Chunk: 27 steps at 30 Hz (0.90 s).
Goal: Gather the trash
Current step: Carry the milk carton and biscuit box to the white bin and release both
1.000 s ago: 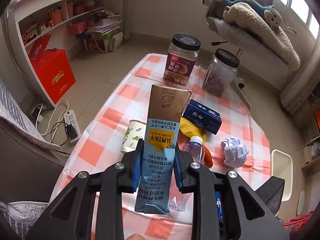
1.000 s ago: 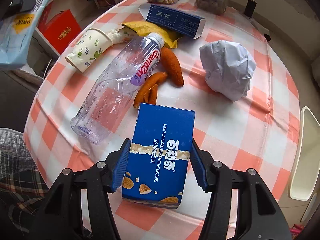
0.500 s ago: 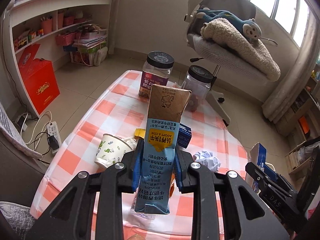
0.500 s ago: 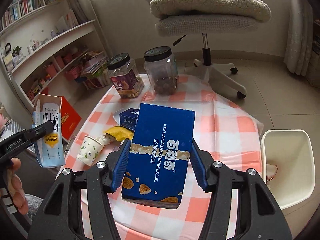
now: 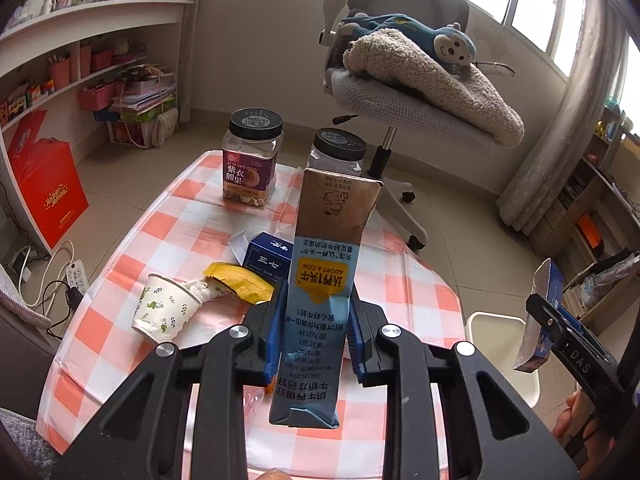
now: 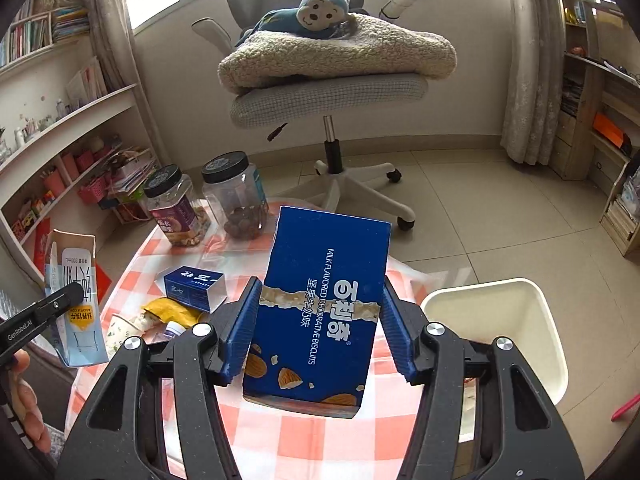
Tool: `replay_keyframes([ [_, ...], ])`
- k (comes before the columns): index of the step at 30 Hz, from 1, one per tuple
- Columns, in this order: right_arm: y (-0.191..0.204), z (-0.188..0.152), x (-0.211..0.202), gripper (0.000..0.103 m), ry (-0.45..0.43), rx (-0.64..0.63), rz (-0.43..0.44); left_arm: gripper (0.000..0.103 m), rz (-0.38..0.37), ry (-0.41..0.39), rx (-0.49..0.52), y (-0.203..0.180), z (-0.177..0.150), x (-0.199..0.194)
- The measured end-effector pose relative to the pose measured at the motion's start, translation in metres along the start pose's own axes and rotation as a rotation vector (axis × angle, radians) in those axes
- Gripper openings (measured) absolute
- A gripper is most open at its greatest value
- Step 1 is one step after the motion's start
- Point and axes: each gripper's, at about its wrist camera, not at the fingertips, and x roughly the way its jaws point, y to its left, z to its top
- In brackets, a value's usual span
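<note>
My left gripper (image 5: 316, 332) is shut on a light blue milk carton (image 5: 324, 280) and holds it upright above the checked table (image 5: 160, 232). My right gripper (image 6: 320, 332) is shut on a dark blue biscuit box (image 6: 320, 308), held above the table's right side, next to the white trash bin (image 6: 552, 320). The bin also shows in the left wrist view (image 5: 500, 344). On the table lie a paper cup (image 5: 166, 312), a yellow wrapper (image 5: 240, 286) and a small blue box (image 5: 270, 260). A bottle cap (image 6: 175, 328) peeks out by my left finger.
Two black-lidded jars (image 5: 250, 160) (image 5: 338, 152) stand at the table's far end. A swivel chair (image 6: 332, 92) with a blanket and toy monkey stands behind. Shelves (image 5: 80, 80) line the left wall. A power strip (image 5: 76, 276) lies on the floor.
Both grippers have lifted with their items and tilted up from the table. The right gripper has swung towards the white bin; the crumpled paper and orange peels have dropped out of view.
</note>
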Motion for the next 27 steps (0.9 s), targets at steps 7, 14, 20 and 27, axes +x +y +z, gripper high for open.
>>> replay_keyframes([
  [7,-0.065,0.007,-0.007,0.055,-0.008,0.082,-0.135,0.027,-0.039,0.019,0.054,-0.033,-0.009,0.011],
  [14,-0.132,0.006,-0.01,0.063,0.021,0.216,-0.246,0.027,-0.114,0.05,0.076,-0.068,-0.018,0.021],
  [20,-0.169,0.007,-0.033,0.09,-0.046,0.302,-0.322,0.027,-0.219,0.09,0.076,-0.113,-0.027,0.033],
  [27,-0.2,0.009,-0.055,0.094,-0.098,0.371,-0.35,0.027,-0.297,0.129,0.156,-0.182,-0.044,0.048],
])
